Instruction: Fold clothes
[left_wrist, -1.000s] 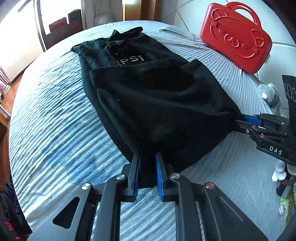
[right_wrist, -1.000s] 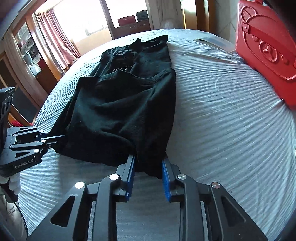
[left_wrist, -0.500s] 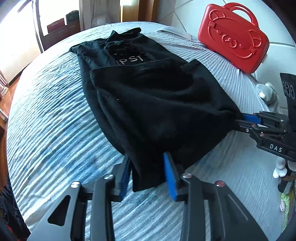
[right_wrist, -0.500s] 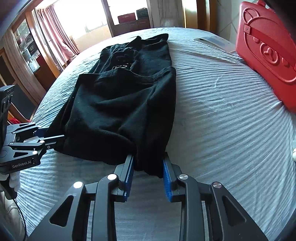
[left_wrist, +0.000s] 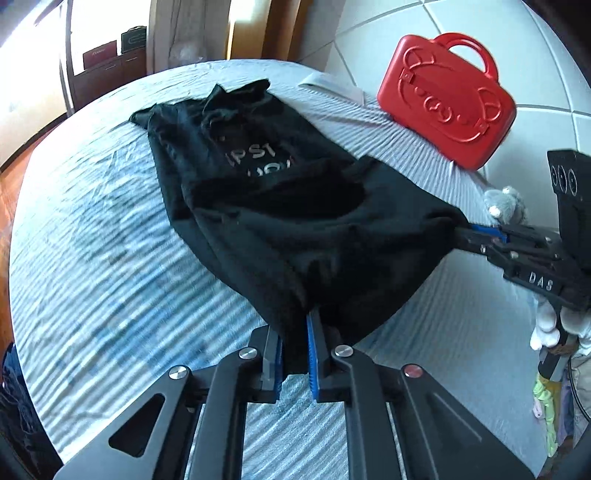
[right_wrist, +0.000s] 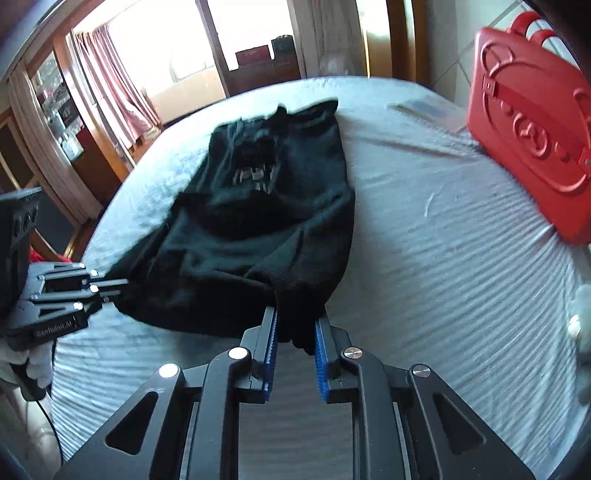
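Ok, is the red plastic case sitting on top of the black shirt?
No, the red plastic case stands apart from the black shirt, with bare striped bedsheet between them.

You can read pale letters "PST" on the black garment (left_wrist: 280, 206), with a second line beneath too blurred to make out. "DAS" stands on your right gripper (left_wrist: 476, 236), and "GenRobot.AI", blurred, on your left gripper (right_wrist: 110, 290).
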